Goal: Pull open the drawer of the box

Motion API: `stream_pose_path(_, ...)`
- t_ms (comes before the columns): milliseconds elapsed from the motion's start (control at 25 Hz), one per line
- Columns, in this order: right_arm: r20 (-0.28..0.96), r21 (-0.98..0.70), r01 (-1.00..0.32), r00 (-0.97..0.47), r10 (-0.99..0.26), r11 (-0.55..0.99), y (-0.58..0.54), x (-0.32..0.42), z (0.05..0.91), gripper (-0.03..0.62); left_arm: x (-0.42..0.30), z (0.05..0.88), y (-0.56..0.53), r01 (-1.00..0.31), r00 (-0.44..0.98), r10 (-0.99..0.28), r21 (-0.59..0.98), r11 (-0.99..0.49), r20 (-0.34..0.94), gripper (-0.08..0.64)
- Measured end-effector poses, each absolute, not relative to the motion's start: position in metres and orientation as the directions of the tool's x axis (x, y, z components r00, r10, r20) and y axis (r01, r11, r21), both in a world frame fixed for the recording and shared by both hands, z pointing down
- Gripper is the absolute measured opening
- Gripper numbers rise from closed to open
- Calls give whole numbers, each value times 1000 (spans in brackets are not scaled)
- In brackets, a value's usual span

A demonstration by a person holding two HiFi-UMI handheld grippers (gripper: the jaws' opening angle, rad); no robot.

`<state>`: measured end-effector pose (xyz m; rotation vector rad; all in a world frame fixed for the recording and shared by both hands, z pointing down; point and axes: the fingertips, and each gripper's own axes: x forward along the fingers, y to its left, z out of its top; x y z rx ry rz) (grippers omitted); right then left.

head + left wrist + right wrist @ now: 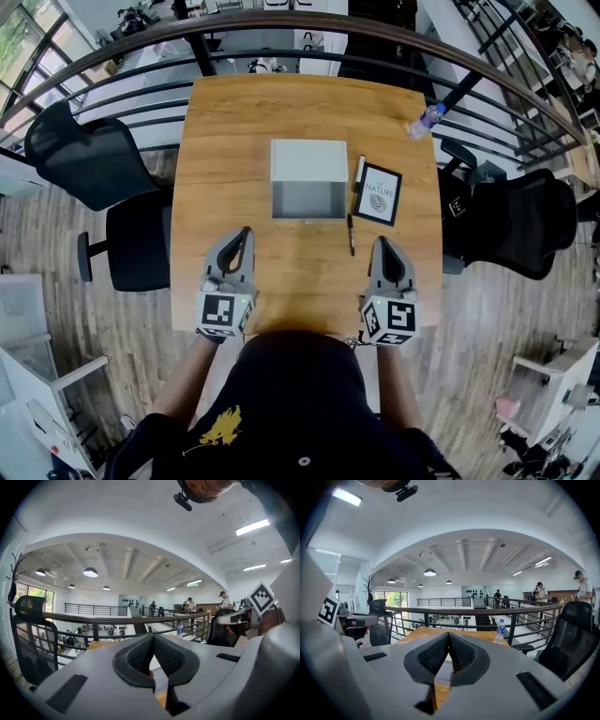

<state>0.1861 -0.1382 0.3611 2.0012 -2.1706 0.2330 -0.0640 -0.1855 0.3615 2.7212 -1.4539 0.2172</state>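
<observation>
Black ribbed pads are meeting tip to tip in both gripper views, so I am reading the left claw [153, 637] and the right claw [448, 634] as clenched, with nothing gripped between them. From the head view, I am seeing the two claws sitting side by side over the near part of the wooden table [225, 122]. They are well apart from each other and both pointing away from me. The box [307, 161] is standing near the middle of the table, ahead of the claws and between their lines, touching neither. Its white top is showing and its grey front is facing me. I am not managing to tell from here whether the drawer is out at all. A pen [351, 234] is lying near the box's near right corner, in front of the right claw. A framed card [378, 193] is lying just beside the box on its right. A water bottle [424, 121] is standing at the far right corner. The left chair [84, 164] and the right chair [511, 220] are flanking the table, and a dark railing [309, 23] is curving past its far edge.
</observation>
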Motion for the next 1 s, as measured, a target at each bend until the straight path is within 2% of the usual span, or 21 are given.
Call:
stream_pose_path(640,237,11,-997,-76,-969,81,-133,182,360,-3,-63,367,-181,-820,557,-813,-45,-571,169,18)
stream_pose_path(1000,221,4,-996,-89,-971,92,-138,176,357,-3,-52,357,-189,-806,577,-806,-71,-588,132,18)
